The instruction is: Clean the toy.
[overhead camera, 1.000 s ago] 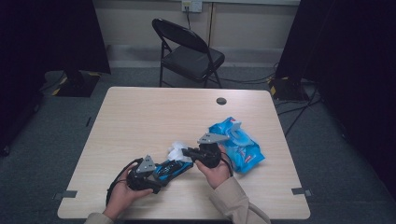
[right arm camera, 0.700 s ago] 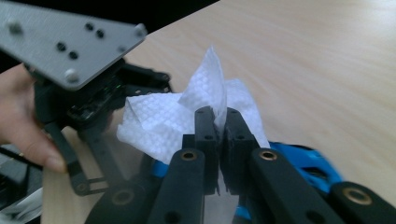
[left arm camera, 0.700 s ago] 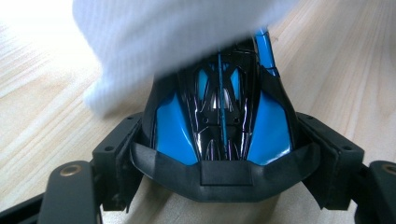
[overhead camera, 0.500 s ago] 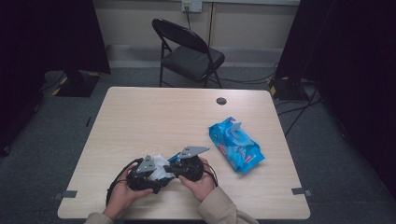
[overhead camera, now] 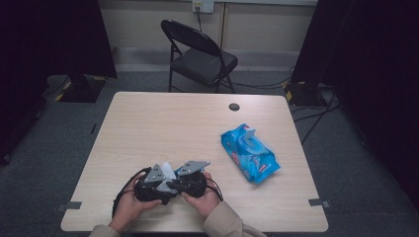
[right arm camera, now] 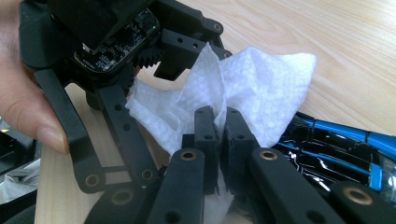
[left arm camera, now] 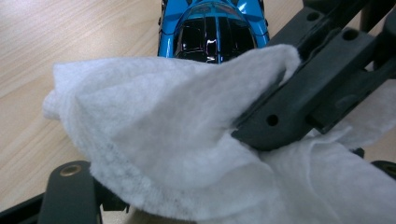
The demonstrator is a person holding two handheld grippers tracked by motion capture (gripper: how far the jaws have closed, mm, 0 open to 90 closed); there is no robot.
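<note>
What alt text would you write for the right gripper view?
The right tool pinches a white wipe between shut black jaws. A shiny blue toy car lies under the wipe on a wooden table, with the left tool and a hand alongside.

High view from above the person's side, facing forward and down over the whole table (overhead camera: 148, 123), both gripper views riding close, looking along their own jaws, each sharing the white wipe (left arm camera: 163, 135) and blue toy car (left arm camera: 212, 23).
</note>
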